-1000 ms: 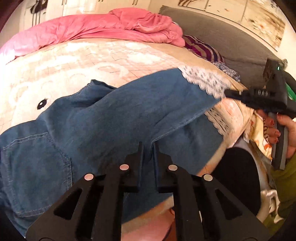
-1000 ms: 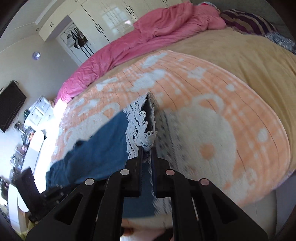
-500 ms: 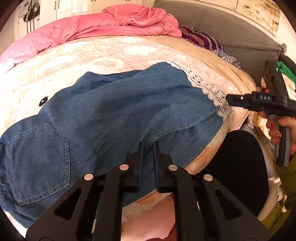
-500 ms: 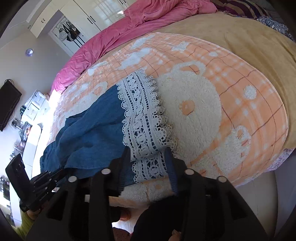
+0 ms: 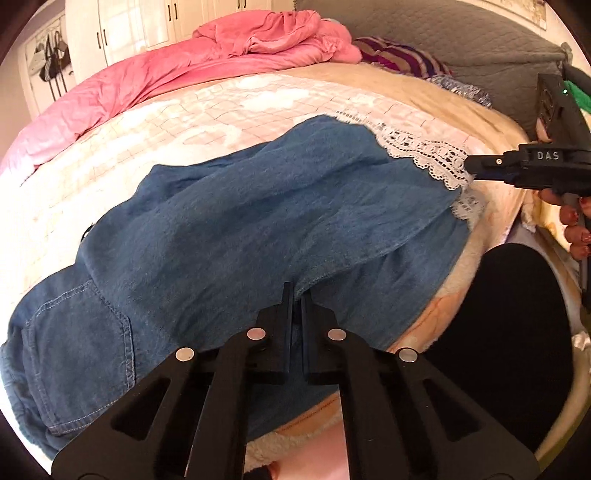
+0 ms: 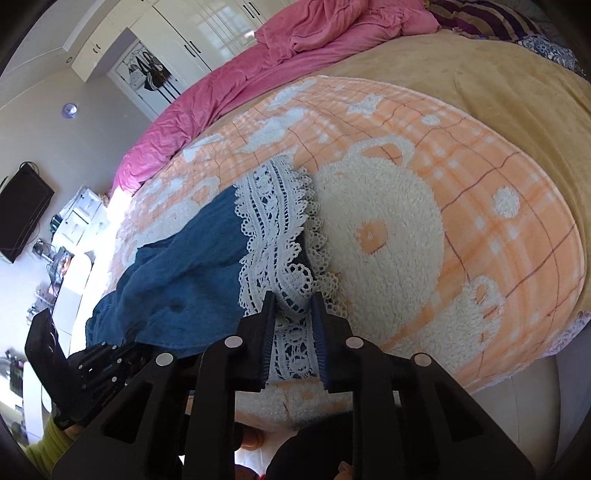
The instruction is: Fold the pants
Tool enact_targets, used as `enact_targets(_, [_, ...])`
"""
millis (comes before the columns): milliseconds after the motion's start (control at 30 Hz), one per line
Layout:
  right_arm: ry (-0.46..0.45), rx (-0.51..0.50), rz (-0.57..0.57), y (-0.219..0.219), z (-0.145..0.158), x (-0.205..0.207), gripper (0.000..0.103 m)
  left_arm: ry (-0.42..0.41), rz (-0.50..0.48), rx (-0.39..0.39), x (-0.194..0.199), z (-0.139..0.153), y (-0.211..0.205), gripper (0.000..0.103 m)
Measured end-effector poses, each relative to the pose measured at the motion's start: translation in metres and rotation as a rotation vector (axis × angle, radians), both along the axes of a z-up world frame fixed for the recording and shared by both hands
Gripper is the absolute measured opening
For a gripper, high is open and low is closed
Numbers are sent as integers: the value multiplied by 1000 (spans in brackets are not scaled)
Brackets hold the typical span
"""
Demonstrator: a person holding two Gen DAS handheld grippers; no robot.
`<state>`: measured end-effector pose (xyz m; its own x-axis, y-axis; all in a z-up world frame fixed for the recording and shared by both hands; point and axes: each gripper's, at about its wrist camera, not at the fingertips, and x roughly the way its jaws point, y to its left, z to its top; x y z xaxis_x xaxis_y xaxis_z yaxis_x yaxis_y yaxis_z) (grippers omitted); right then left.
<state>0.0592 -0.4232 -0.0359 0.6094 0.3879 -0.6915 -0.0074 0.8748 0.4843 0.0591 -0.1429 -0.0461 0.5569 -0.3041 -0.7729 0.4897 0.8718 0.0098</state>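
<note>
Blue denim pants (image 5: 258,229) with white lace hems (image 5: 424,155) lie on a peach bear-print blanket (image 5: 184,122), one leg over the other. My left gripper (image 5: 297,291) is shut on the edge of the upper denim leg near the bed's front edge. My right gripper (image 6: 291,299) is open with its jaws on either side of the lace hem (image 6: 273,221), which lies flat on the blanket (image 6: 480,206). The right gripper (image 5: 476,166) also shows in the left wrist view at the hem. The left gripper (image 6: 110,362) shows in the right wrist view.
A pink duvet (image 5: 221,62) is bunched at the far side of the bed. A tan blanket (image 6: 498,81) and striped pillows (image 5: 402,59) lie toward the grey headboard (image 5: 461,40). Wardrobes (image 6: 192,33) and a wall TV (image 6: 22,210) stand beyond.
The right gripper let go of the lace hem and opened; the hem settled flat on the blanket. The left gripper stayed shut on the denim and the pants spread flatter.
</note>
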Motion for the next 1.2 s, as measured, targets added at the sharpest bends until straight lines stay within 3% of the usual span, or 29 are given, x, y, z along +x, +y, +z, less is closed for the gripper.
enact_targets(267, [18, -38, 39, -1, 6, -19, 17, 11, -86, -71, -33, 12, 18, 0])
enact_targets(700, [100, -134, 0, 5, -17, -22, 17, 74, -55, -69, -25, -19, 13, 1])
enact_targets(767, [109, -159, -4, 6, -15, -23, 22, 80, -55, -74, -25, -23, 12, 1])
enact_targets(833, [107, -240, -9, 10, -9, -24, 39, 83, -54, -95, -26, -23, 15, 2])
enact_targets(900, [71, -297, -7, 12, 3, -27, 43, 93, -41, -122, -26, -21, 19, 10])
enact_targets(967, [14, -327, 9, 18, 19, -30, 45, 92, -34, -163, -30, -14, 25, 31])
enact_targets(1067, [-41, -315, 88, 35, 32, -28, 52, 94, -11, -220, -37, 3, 41, 36])
enact_targets(1200, [-62, -334, 197, 69, 31, -9, 53, 43, 130, -228, -42, 28, 90, 44])
